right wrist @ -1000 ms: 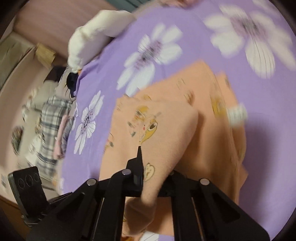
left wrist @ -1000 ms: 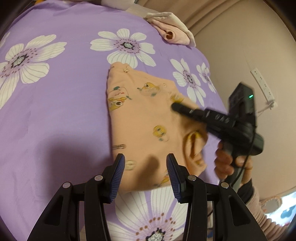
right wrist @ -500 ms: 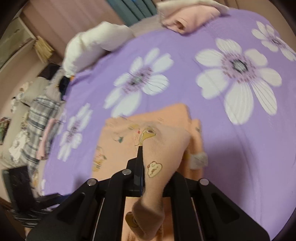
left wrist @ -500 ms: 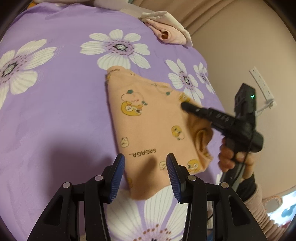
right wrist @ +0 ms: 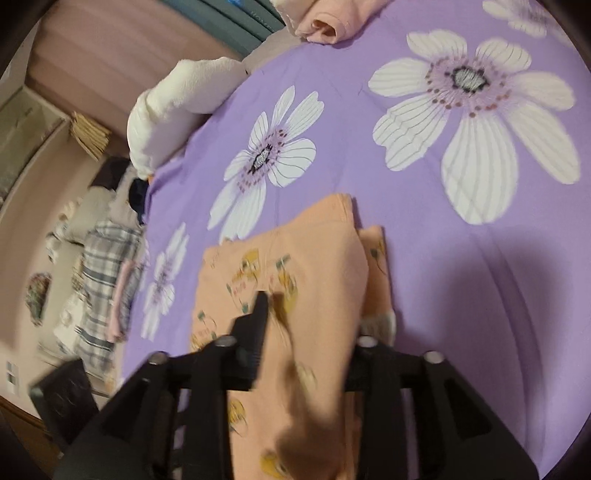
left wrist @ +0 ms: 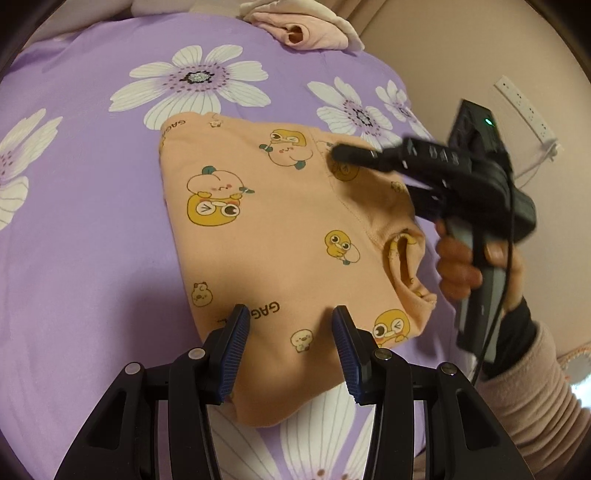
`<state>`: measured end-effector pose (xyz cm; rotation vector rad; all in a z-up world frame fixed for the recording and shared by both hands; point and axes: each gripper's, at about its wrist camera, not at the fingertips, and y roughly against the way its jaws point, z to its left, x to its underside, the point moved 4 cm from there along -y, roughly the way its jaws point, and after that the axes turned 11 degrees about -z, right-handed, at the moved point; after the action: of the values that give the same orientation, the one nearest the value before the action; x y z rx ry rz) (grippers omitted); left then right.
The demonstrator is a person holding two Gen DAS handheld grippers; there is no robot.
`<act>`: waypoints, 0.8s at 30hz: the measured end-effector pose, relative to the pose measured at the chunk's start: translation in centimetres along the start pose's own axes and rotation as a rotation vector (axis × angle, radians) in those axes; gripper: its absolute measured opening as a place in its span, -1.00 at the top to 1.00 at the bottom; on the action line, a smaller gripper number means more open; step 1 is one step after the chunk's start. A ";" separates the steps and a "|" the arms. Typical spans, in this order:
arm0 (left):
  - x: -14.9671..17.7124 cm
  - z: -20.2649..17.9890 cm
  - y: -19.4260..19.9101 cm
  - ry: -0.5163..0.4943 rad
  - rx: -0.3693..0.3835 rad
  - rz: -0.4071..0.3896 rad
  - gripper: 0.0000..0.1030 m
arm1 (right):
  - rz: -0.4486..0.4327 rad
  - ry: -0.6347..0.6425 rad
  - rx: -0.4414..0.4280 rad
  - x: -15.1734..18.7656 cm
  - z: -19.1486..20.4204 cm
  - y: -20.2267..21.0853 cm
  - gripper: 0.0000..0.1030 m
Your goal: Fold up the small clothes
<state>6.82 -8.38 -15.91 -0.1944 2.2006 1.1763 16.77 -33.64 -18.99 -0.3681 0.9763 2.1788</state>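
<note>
Peach duck-print garment [left wrist: 280, 236] folded at frame centre on purple floral bedspread [left wrist: 85, 206], left gripper [left wrist: 291, 350] fingers apart over its lower edge, right gripper [right wrist: 314, 332] fingers apart, sleeve between them

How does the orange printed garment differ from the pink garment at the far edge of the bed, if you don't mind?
The orange garment carries duck cartoons; the pink garment looks plain. The orange one lies spread under the left gripper; the pink one sits bundled far off. Both rest on the purple floral bedspread.

"GAG" printed twice on the peach garment [left wrist: 280, 236], rest hidden
</note>
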 end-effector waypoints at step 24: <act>0.6 -0.7 1.9 0.017 -0.017 -0.035 0.12 | 0.046 0.375 -0.032 7.2 5.2 9.9 0.40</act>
<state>5.21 -7.70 -14.62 -0.2498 2.1935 1.1789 4.84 -30.79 -13.85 -0.7977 1.1588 2.2128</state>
